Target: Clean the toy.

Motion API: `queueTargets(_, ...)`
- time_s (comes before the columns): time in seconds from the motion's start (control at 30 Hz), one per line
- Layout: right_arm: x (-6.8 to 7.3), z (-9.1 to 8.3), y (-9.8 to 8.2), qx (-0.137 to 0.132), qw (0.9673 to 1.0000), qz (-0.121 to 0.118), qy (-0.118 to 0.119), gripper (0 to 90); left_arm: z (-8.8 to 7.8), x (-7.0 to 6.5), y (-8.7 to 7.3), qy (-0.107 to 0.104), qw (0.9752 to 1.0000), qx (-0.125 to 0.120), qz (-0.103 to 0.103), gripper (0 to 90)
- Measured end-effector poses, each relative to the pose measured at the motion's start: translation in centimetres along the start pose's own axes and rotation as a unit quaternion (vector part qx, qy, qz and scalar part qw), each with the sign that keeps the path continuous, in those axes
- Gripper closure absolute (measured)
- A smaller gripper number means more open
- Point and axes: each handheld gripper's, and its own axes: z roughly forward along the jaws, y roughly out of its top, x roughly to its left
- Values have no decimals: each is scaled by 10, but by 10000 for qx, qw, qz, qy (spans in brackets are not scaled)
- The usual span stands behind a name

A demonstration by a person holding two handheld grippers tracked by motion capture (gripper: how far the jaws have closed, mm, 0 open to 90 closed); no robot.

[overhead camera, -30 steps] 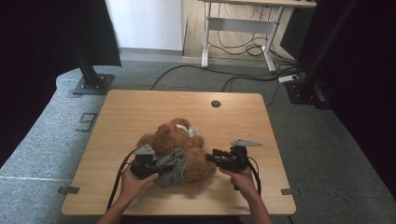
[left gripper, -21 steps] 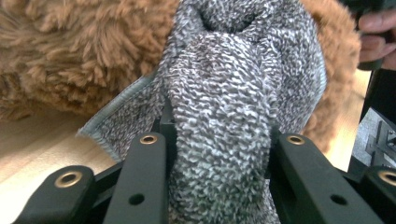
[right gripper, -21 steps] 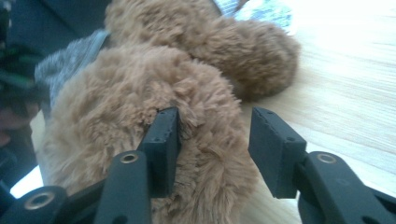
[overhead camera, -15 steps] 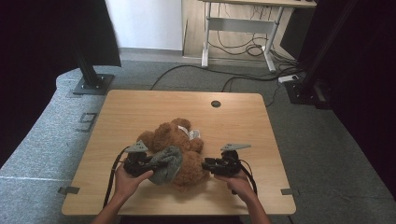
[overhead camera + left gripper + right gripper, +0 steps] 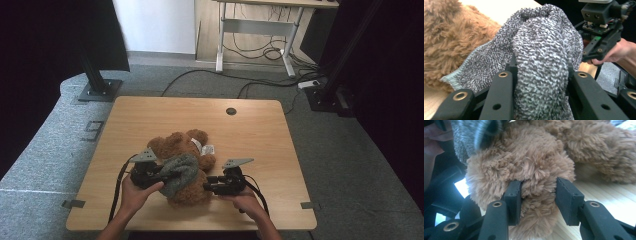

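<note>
High view: at the near edge of the table (image 5: 150,115), from left to right, the left gripper (image 5: 150,175), a grey knit cloth (image 5: 179,172), a brown bear (image 5: 187,150) and the right gripper (image 5: 214,186) are seen. The bear lies near the middle of the table's near half, its lower part covered by the cloth and its shape there hard to make out. A white tag (image 5: 206,149) is seen at the bear's far side; its print cannot be read. In the left gripper view, a thick fold of the cloth (image 5: 541,65) is pinched between the jaws, which are hidden by it at their tips; the bear (image 5: 451,37) lies to the left, cut off by the frame, and the right gripper (image 5: 599,35) is seen beyond, its jaws hidden behind the cloth. In the right gripper view, a tuft of the bear's fur (image 5: 534,182) is pressed between the jaws, which have just been closing; which limb is held cannot be told. The cloth (image 5: 471,135) is blurred at the upper left.
</note>
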Motion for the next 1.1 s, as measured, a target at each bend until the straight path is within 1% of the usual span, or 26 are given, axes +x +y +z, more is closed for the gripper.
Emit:
queueTargets(0.07,2,3,0,-2,10000,15,41,565,1,1,-1,10,10000,16,-24,656)
queueTargets(0.17,4,6,0,10,10000,-32,75,564,3,4,-3,3,9999,75,-75,656)
queueTargets(0.23,5,6,0,13,10000,-73,61,554,4,7,-5,-35,9999,100,-132,657)
queueTargets(0.33,2,1,1,-20,9999,-105,22,525,4,10,-7,-60,9997,124,-182,659)
queueTargets(0.4,-3,-3,1,-82,9999,-90,-82,517,4,12,-8,-54,9997,141,-196,659)
queueTargets(0.5,-14,-12,3,-275,9990,26,-357,492,4,12,-8,-48,9997,151,-209,659)
queueTargets(0.6,-25,-18,8,-508,9966,179,-620,479,4,12,-8,-45,9997,163,-196,659)
queueTargets(0.7,-30,-17,14,-600,9948,151,-812,466,4,13,-9,-55,9996,168,-201,659)
queueTargets(0.73,-32,-15,17,-598,9943,84,-876,463,4,13,-9,-58,9996,168,-202,659)
queueTargets(0.9,-34,-2,30,-404,9918,-170,-1204,434,4,13,-9,-44,9997,169,-187,659)
queueTargets(0.97,-36,5,36,-350,9906,-118,-1315,422,3,13,-9,-38,9997,176,-179,659)
queueTargets(1.0,-37,7,38,-357,9904,-105,-1329,422,3,13,-10,-29,9997,178,-182,659)
queueTargets(1.1,-40,15,45,-398,9899,47,-1363,420,2,13,-10,-31,9997,180,-185,659)
